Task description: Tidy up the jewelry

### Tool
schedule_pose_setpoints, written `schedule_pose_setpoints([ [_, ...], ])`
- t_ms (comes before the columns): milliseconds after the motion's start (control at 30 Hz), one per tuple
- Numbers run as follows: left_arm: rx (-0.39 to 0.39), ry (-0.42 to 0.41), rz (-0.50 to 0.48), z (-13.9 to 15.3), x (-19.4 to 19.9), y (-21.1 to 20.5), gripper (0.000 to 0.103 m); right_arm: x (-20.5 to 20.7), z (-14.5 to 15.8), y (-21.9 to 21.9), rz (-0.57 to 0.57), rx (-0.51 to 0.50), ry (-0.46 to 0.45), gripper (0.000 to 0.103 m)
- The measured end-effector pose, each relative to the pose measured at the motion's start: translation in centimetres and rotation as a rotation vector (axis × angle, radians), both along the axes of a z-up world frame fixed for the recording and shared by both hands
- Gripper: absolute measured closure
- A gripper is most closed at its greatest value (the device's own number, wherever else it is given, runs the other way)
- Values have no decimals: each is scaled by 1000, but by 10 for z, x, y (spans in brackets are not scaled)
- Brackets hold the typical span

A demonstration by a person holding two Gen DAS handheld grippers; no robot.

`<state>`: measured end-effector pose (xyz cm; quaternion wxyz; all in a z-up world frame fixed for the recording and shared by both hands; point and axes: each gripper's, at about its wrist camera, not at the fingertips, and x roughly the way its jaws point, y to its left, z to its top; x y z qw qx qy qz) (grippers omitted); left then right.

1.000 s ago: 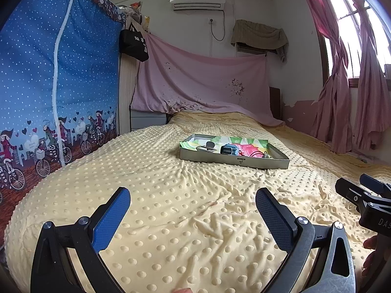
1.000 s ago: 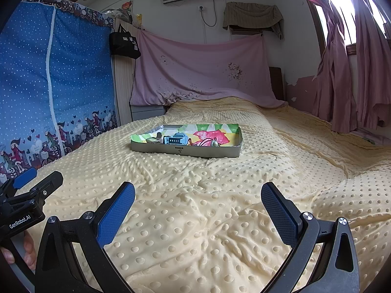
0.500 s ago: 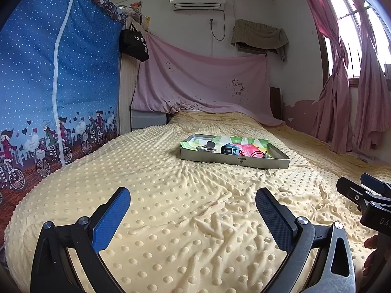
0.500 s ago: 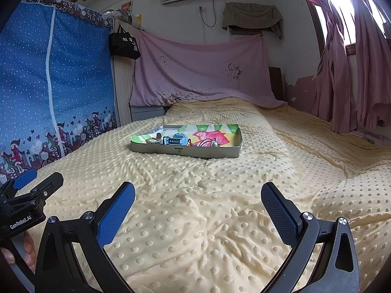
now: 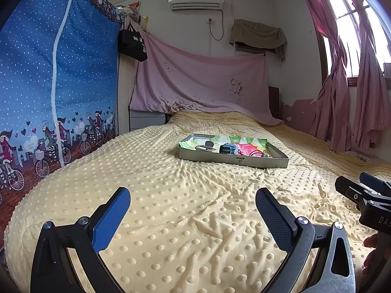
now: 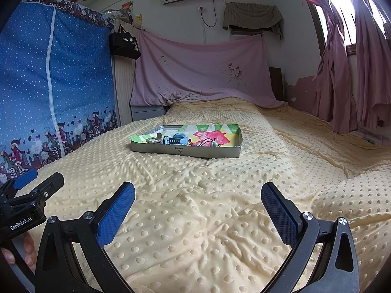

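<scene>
Both sets of fingers gape wide and empty — left gripper (image 5: 193, 206), right gripper (image 6: 198, 201). The tray (image 6: 185, 149) of jewelry sits at twelve o'clock, well apart on the bed (image 6: 220, 207); approach low and level, one piece at a time.

Tray (image 5: 232, 160) sits mid-bed (image 5: 171, 207). In tray: watch (image 5: 227, 149) centre, small box (image 5: 205, 148) left of it, corded pendant (image 5: 265, 154) right. Wardrobe (image 5: 56, 85) left of tray, draped sheet (image 5: 200, 85) behind it, curtains (image 5: 342, 92) right. Both grippers in front of tray, well apart from it.
</scene>
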<state>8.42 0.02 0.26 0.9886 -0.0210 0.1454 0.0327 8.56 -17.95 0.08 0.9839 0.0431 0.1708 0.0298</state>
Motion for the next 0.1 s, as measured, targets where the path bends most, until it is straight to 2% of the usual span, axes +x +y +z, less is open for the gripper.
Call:
schedule_pose_setpoints([
  [100,-1,2,1,0,0,0,0,0,0,0,0,1,1,2],
])
